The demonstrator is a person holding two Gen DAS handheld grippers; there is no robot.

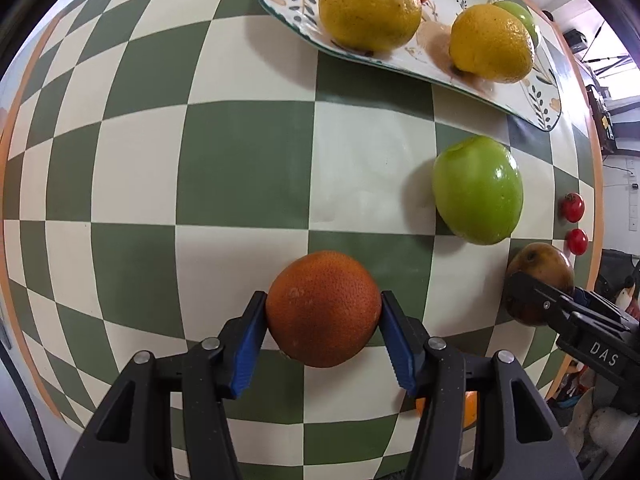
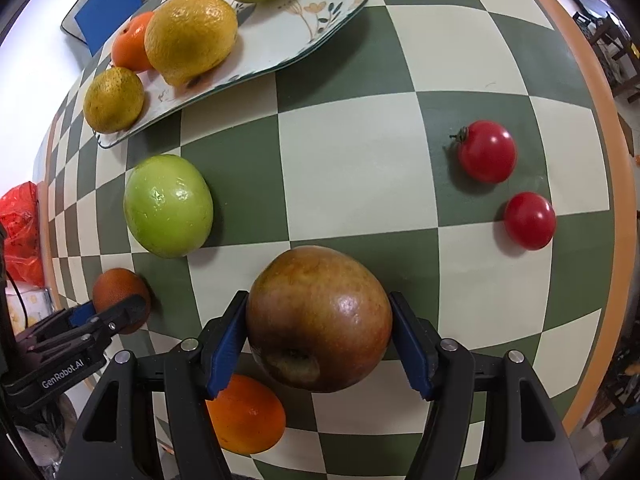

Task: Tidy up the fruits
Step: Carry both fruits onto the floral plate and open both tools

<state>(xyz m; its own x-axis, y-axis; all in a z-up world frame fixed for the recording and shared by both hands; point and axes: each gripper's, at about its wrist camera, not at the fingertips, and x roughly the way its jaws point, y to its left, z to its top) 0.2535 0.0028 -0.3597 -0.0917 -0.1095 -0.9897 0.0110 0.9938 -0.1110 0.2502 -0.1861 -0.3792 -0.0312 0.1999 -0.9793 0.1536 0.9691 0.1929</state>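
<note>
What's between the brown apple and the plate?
Right wrist view: only bare checkered table between the brown apple and plate; green apple sits left of that line.

A: What's where on the checkered cloth?

B: A dark orange (image 1: pixel 323 308) and a brownish apple (image 2: pixel 319 318) are each flanked by blue pads. A green apple (image 2: pixel 168 205) and two tomatoes (image 2: pixel 487 151) are left loose. Lemons (image 1: pixel 370 7) are piled on the plate (image 2: pixel 280 46).

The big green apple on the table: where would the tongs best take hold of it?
Across the widest middle of the green apple, coming in low along the checkered cloth from the near side. It is round and smooth, stands apart from the other fruit, and both flanks are free.
</note>
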